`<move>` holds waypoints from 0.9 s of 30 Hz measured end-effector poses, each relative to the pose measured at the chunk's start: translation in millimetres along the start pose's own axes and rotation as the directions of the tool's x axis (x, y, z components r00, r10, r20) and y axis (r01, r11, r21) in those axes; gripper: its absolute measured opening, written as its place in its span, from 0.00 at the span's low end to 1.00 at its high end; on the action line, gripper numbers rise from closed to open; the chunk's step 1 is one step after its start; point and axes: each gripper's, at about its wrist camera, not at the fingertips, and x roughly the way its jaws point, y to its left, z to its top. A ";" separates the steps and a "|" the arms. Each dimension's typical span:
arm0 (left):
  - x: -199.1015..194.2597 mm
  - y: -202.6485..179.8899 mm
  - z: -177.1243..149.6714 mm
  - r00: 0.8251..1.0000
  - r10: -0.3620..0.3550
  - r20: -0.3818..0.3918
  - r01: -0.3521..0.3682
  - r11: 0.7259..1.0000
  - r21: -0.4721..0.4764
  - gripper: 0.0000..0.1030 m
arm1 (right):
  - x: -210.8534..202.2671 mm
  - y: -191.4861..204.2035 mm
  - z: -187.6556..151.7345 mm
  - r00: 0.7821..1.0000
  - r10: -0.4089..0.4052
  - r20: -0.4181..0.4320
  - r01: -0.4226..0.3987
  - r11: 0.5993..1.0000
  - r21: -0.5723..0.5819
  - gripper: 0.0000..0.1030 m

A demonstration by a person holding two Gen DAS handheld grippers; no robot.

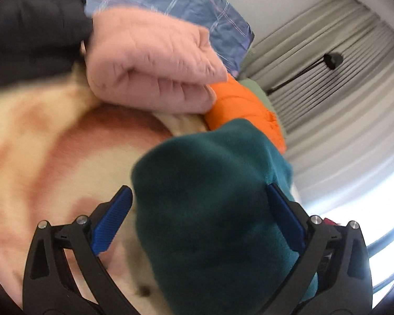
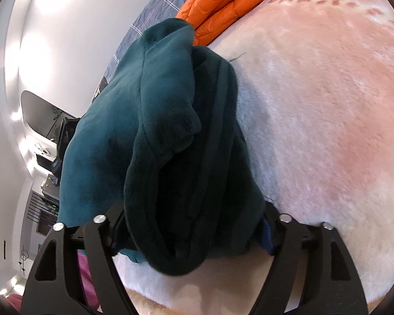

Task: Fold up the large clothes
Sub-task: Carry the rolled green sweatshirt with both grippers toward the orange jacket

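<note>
A dark teal fleece garment (image 1: 212, 204) lies bunched on a cream and pink plush blanket (image 1: 39, 157). In the left wrist view it fills the wide gap between the blue pads of my left gripper (image 1: 201, 202), whose jaws stand wide apart around the bundle. In the right wrist view the same teal garment (image 2: 155, 136) hangs in thick folds between the black fingers of my right gripper (image 2: 194, 225); the pads are buried in the fleece, jaws wide apart.
A folded pink garment (image 1: 155, 63), an orange puffer jacket (image 1: 244, 105) (image 2: 223, 5), a dark garment (image 1: 31, 34) and a blue checked sheet (image 1: 186, 2) lie beyond. Grey curtains (image 1: 341, 84) hang at the right. White wall and a desk (image 2: 47, 141) stand left.
</note>
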 end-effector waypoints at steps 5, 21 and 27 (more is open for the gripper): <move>13.2 -5.7 -2.3 1.000 -0.019 0.005 0.019 1.000 -0.007 0.95 | -3.1 12.7 5.7 1.000 -0.006 0.025 0.007 0.999 -0.049 0.52; 88.8 -297.1 46.9 0.970 -0.240 0.043 0.204 0.894 0.398 0.72 | -194.3 22.5 97.2 0.863 -0.048 0.503 0.161 0.970 -0.182 0.40; 185.8 -377.2 84.2 0.983 -0.180 0.043 0.136 0.862 0.488 0.71 | -220.0 -38.5 180.2 0.805 -0.107 0.583 0.180 0.981 -0.068 0.40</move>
